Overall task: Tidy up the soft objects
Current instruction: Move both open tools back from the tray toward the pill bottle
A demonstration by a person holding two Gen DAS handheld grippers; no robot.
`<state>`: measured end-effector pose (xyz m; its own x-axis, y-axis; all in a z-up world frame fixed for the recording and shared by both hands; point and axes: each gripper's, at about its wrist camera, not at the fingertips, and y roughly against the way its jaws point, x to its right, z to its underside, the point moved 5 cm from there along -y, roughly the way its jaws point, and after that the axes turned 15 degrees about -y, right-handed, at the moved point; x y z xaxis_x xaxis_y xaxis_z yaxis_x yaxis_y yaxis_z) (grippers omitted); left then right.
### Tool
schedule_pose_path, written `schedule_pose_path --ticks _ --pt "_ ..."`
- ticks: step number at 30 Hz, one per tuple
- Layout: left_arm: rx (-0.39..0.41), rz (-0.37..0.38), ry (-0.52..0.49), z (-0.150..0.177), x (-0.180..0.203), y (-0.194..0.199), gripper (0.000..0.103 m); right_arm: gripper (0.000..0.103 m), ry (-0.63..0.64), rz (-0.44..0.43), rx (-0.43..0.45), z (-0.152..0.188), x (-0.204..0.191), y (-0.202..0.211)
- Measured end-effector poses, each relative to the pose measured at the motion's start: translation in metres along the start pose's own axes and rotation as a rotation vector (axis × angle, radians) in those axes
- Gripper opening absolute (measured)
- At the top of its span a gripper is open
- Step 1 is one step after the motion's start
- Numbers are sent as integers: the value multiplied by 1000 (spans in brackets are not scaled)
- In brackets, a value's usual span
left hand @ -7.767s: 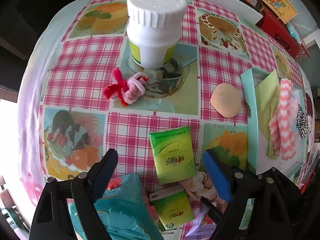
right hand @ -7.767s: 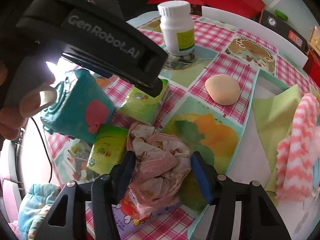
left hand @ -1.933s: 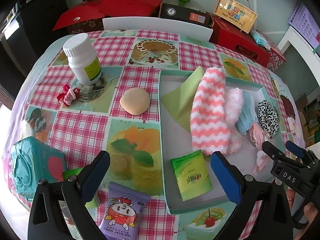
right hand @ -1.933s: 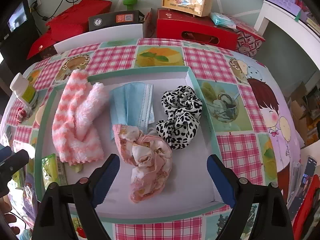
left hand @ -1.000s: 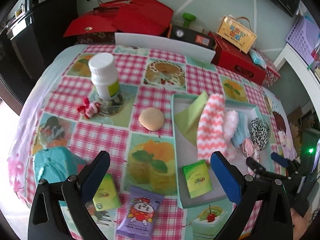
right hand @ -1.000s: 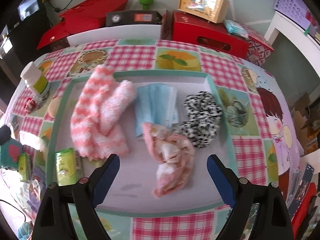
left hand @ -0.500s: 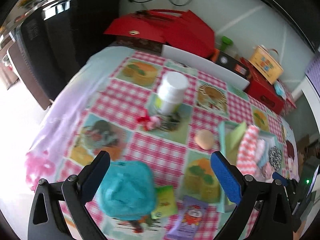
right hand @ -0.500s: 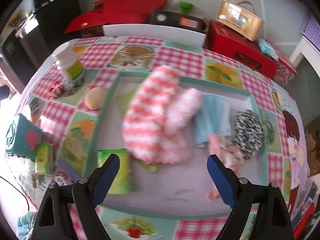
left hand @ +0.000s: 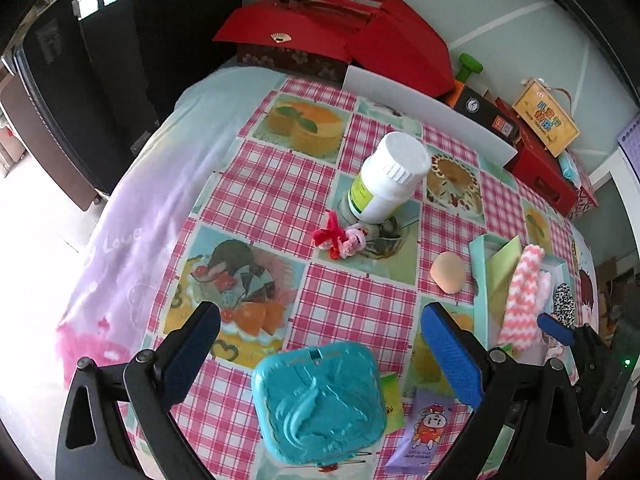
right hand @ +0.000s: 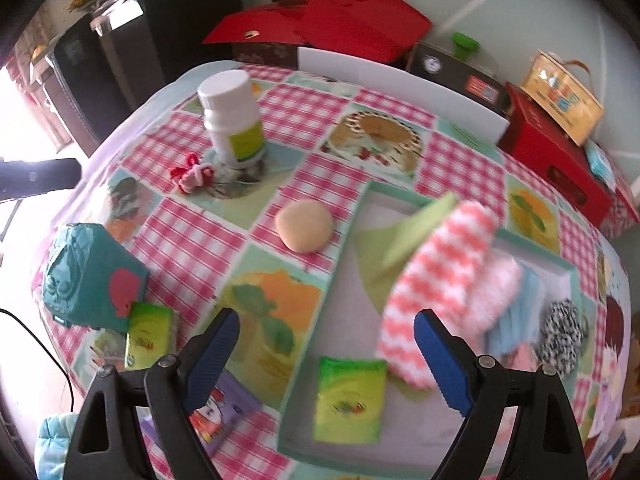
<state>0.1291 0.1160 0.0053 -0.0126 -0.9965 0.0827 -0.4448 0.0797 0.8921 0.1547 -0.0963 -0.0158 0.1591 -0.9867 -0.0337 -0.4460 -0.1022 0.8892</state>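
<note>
Both grippers hang empty with fingers wide apart — the left gripper (left hand: 320, 356) above the teal box (left hand: 318, 402), the right gripper (right hand: 326, 356) over the tray's (right hand: 320, 320) left rim.

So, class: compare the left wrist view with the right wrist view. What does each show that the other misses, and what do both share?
Only the left wrist view shows the other gripper at its right edge. Only the right wrist view shows the green tissue pack lying in the tray. Both show the white bottle, the red-and-pink pipe-cleaner toy, the peach sponge, the teal box and the striped sock.
</note>
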Motion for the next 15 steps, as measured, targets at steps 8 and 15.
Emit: schedule_pose_path --ticks 8,15 --pt "-112 37 -30 -15 -14 -30 100 91 65 -11 -50 -18 -25 -28" --pt "-182 39 -43 -29 -15 -56 100 91 104 -40 -70 -39 -33 -48"
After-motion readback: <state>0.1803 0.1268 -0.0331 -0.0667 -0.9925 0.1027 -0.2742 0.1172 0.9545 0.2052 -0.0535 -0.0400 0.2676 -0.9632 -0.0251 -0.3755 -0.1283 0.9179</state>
